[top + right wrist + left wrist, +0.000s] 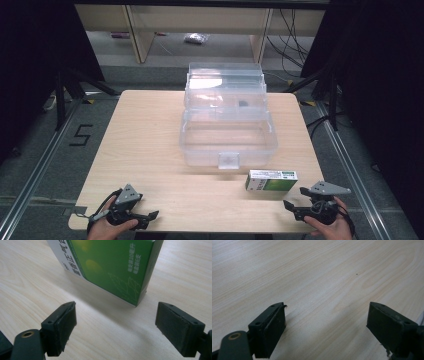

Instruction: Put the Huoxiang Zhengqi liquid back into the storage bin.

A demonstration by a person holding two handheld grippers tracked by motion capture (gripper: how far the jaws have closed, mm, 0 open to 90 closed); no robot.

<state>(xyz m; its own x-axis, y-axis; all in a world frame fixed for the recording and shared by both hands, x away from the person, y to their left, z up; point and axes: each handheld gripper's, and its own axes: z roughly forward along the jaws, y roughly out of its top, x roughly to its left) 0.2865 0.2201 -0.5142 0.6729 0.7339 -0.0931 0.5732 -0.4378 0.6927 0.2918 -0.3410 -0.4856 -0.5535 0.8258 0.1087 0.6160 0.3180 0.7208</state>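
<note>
box (271,180): lies just ahead of the right gripper (116,322), likely for pickup
right jaws: spread, empty
left gripper (327,322): jaws spread over bare worktop (150,140)
bin (227,142): lid up, ready to receive

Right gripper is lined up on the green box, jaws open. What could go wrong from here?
1. The green box stands on a narrow face ahead of the right gripper, corner toward it. One pad hitting first could likely tip or spin it.
2. The box sits near the table front edge, so a nudge might slide it off.
3. The clear bin stands just behind it. A fast lift could clip its front latch.
</note>
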